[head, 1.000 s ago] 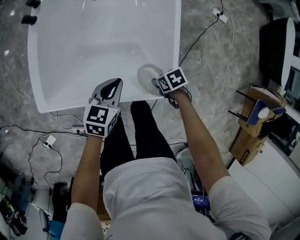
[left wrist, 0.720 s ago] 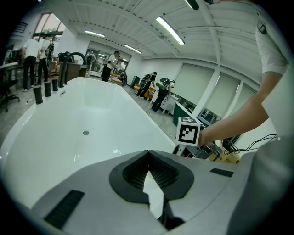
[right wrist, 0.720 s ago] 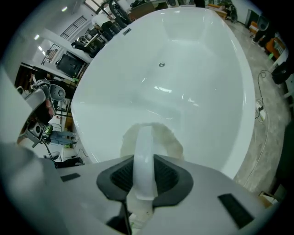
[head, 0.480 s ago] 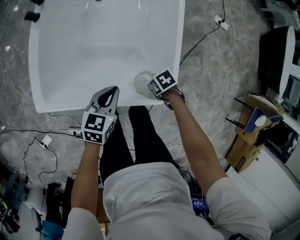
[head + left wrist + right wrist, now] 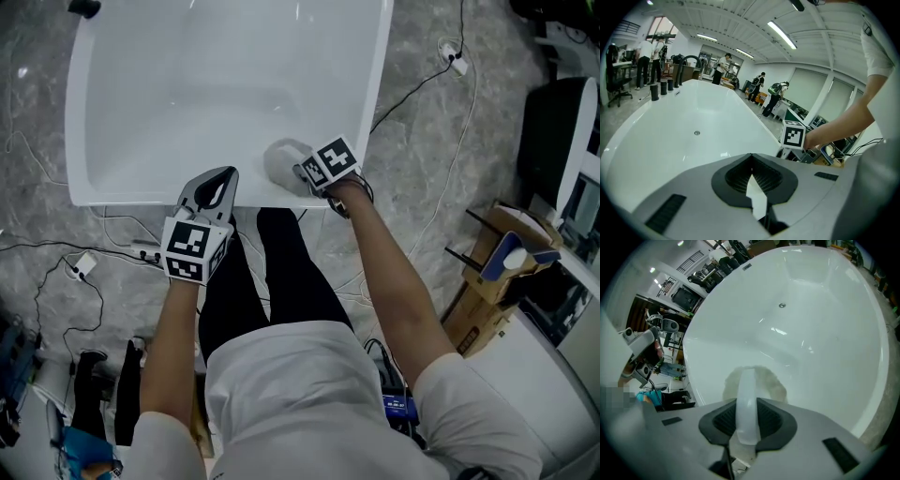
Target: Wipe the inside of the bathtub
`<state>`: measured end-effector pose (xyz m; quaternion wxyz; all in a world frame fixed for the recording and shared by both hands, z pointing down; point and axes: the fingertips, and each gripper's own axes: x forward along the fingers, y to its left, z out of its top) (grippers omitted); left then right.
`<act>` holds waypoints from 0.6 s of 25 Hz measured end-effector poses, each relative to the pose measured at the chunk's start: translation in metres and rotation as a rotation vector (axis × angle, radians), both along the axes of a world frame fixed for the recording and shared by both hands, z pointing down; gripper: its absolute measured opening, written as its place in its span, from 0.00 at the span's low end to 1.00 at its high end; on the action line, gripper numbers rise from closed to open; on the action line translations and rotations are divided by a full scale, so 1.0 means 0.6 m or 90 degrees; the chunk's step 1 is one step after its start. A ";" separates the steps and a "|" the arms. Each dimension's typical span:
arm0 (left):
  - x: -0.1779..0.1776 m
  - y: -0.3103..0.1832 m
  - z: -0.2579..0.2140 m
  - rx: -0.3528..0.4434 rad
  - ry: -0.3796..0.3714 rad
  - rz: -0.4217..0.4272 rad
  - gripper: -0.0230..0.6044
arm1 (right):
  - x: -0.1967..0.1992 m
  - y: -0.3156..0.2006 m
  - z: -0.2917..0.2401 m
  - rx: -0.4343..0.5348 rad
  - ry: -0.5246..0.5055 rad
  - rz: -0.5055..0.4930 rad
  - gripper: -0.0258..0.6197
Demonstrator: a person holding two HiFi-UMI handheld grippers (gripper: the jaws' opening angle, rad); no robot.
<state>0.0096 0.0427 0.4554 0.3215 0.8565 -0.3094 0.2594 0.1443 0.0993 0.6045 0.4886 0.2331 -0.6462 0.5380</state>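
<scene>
The white bathtub [image 5: 112,192] fills the upper part of the head view, its drain [image 5: 782,305] far down the floor. My right gripper [image 5: 302,172] reaches over the near rim at the right corner. It is shut on the white strap handle [image 5: 747,404] of a round pale scrubbing pad [image 5: 279,159], which presses against the tub's near inner wall. The pad [image 5: 771,380] shows beyond the jaws in the right gripper view. My left gripper [image 5: 217,180] rests at the near rim, left of the pad, shut with nothing in it; the left gripper view [image 5: 752,177] looks along the tub.
Cables [image 5: 427,70] and a power strip [image 5: 80,265] lie on the marble floor around the tub. A cardboard box [image 5: 492,272] stands at the right. Black fittings [image 5: 84,7] sit at the tub's far left corner. Several people [image 5: 764,91] stand far behind the tub.
The right gripper has slid the pad leftwards along the near inner wall, away from the right corner. The left gripper has stayed at the rim.
</scene>
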 end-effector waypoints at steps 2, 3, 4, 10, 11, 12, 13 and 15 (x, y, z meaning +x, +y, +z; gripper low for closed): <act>-0.007 0.001 0.004 -0.001 0.000 -0.010 0.05 | -0.012 -0.004 0.000 0.001 -0.008 -0.007 0.19; -0.008 0.001 0.005 -0.002 0.000 -0.014 0.05 | -0.015 -0.006 0.000 0.002 -0.009 -0.011 0.19; -0.009 0.001 0.006 -0.003 0.000 -0.019 0.05 | -0.017 -0.008 0.000 0.003 -0.010 -0.016 0.19; -0.022 -0.001 0.012 -0.007 0.001 -0.050 0.05 | -0.046 -0.017 -0.006 0.017 -0.021 -0.040 0.19; -0.026 -0.001 0.014 -0.007 0.000 -0.056 0.05 | -0.053 -0.019 -0.006 0.018 -0.023 -0.045 0.19; -0.031 -0.001 0.015 -0.008 -0.002 -0.063 0.05 | -0.060 -0.021 -0.006 0.019 -0.026 -0.051 0.19; -0.037 -0.001 0.015 -0.008 -0.003 -0.069 0.05 | -0.068 -0.022 -0.006 0.018 -0.029 -0.056 0.19; -0.049 -0.002 0.015 -0.007 -0.005 -0.079 0.05 | -0.082 -0.026 -0.008 0.017 -0.035 -0.066 0.19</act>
